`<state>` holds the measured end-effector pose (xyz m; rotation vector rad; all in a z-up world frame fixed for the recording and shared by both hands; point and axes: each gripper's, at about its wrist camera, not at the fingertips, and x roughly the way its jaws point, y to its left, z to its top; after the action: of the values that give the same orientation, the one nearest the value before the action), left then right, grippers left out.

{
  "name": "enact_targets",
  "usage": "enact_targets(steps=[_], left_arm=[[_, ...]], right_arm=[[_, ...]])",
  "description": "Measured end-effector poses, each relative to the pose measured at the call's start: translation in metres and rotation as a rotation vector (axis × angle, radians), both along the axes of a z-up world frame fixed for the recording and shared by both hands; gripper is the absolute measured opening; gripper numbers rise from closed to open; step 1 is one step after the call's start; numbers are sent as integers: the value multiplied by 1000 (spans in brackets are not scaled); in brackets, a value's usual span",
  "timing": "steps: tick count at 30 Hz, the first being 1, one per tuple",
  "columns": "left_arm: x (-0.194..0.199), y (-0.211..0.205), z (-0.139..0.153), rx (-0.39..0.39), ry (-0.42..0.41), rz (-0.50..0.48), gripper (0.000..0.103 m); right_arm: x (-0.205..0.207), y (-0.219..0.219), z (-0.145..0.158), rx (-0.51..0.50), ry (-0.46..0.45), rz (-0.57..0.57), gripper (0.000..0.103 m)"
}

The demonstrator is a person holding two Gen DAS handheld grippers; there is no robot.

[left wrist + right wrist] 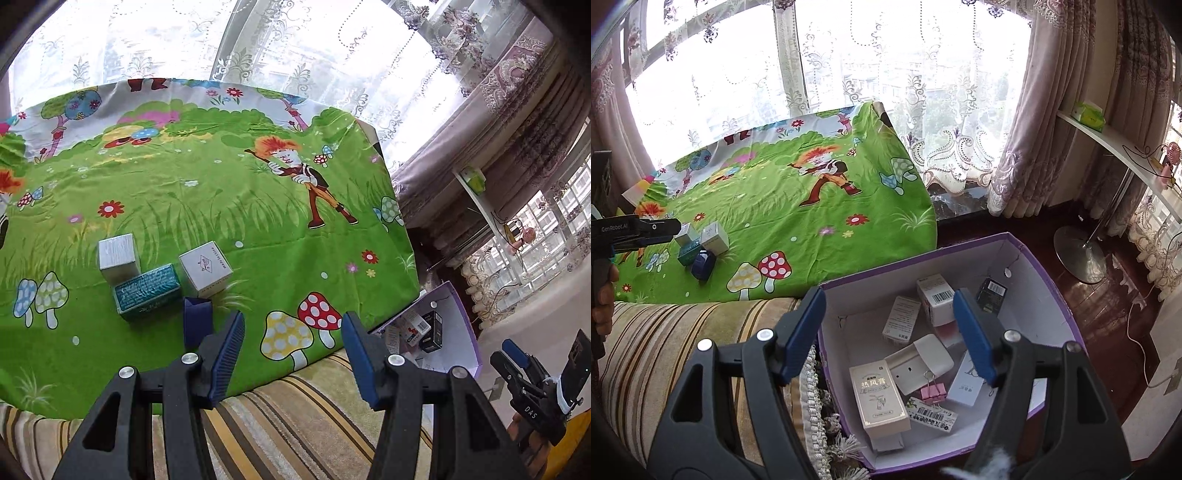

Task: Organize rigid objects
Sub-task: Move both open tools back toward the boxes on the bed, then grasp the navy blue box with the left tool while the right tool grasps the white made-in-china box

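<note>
Several small boxes sit together on the green cartoon cloth (229,192): a silver-white box (117,254), a teal box (147,291), a white box (206,268) and a dark blue box (197,325). My left gripper (291,343) is open and empty, just right of the blue box. My right gripper (890,332) is open and empty above the purple cardboard box (1027,254), which holds several small cartons, among them a beige carton (879,400), and a pink binder clip (932,391). The cluster also shows in the right wrist view (701,247).
A striped sofa edge (683,332) runs below the cloth. The purple box stands on the dark wood floor (1108,314) beside the sofa. A white shelf (1115,147), a chrome stand base (1078,254) and curtains (1052,110) are at the right.
</note>
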<state>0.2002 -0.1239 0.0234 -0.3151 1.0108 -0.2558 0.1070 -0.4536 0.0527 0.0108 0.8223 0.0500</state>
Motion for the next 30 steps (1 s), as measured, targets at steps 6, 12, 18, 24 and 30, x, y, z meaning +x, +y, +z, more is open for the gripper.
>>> enact_targets(steps=[6,12,18,24,30], left_arm=[[16,25,-39,41,100,73,55],[31,27,-75,113,206,90,53],[40,22,-91,143,240,75,47],[45,19,-97,172,234,60,33],[29,39,-89,70,196,94,29]], right_arm=[[7,12,-3,-6,11,34,75],[21,33,-6,-8,23,80,76],[36,64,-6,-21,29,155,76],[51,105,-6,-35,34,237,76],[68,149,-12,-37,56,318,77]])
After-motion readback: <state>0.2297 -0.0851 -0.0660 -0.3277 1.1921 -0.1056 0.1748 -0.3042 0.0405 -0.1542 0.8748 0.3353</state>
